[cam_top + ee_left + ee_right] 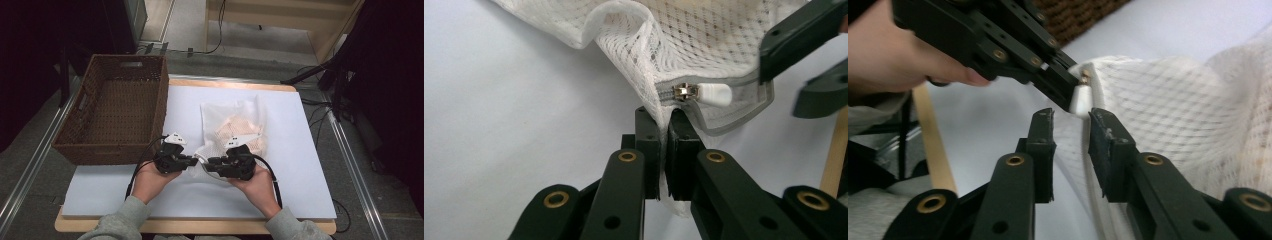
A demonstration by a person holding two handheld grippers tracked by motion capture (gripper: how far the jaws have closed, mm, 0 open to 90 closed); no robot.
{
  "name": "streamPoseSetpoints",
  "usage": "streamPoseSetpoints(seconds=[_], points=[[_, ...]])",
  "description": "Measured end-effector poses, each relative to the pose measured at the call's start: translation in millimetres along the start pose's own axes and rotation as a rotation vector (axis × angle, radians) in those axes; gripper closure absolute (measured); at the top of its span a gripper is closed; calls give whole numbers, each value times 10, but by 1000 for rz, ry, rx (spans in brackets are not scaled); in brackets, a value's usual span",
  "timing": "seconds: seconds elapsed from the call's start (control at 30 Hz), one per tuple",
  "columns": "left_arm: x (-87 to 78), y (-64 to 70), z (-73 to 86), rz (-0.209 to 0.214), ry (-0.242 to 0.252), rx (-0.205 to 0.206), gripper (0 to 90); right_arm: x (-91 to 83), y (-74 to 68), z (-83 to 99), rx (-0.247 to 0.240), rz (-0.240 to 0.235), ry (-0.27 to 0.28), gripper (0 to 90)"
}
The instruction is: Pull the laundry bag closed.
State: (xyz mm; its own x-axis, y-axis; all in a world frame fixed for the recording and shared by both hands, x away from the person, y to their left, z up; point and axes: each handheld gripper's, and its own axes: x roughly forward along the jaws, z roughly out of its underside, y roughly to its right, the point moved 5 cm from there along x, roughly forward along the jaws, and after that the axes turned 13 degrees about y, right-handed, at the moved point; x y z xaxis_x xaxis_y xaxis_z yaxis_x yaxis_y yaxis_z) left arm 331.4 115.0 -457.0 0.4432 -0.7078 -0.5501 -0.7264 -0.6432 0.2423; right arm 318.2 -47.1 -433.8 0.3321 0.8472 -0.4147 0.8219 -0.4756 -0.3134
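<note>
A white mesh zip bag [235,117] holding pinkish cloth lies mid-table. My left gripper [196,161] is shut on the bag's near corner, and in the left gripper view [664,117] its jaws pinch the mesh [704,40] just below the metal zipper slider [686,92] and its white pull tab [715,94]. From the right, my right gripper [209,163] faces it, open. In the right gripper view [1071,120] the white pull tab [1080,100] sits just beyond its parted tips, untouched. The left gripper [1060,95] grips the corner right behind the tab.
A brown wicker basket [159,100], nothing in it, stands at the table's left, close to my left hand. A white sheet [300,165] covers the wooden tabletop, with free room right of the bag. Cables and dark stands lie on the floor beyond.
</note>
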Motion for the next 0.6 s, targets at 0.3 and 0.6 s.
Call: streamPoseSetpoints(seconds=[0.3, 0.6], points=[[-12, 15, -16, 12, 18, -5, 864, 84, 20, 65, 14, -8, -56, 724], [45, 76, 16, 31, -1, 14, 864, 152, 65, 73, 44, -19, -58, 714]])
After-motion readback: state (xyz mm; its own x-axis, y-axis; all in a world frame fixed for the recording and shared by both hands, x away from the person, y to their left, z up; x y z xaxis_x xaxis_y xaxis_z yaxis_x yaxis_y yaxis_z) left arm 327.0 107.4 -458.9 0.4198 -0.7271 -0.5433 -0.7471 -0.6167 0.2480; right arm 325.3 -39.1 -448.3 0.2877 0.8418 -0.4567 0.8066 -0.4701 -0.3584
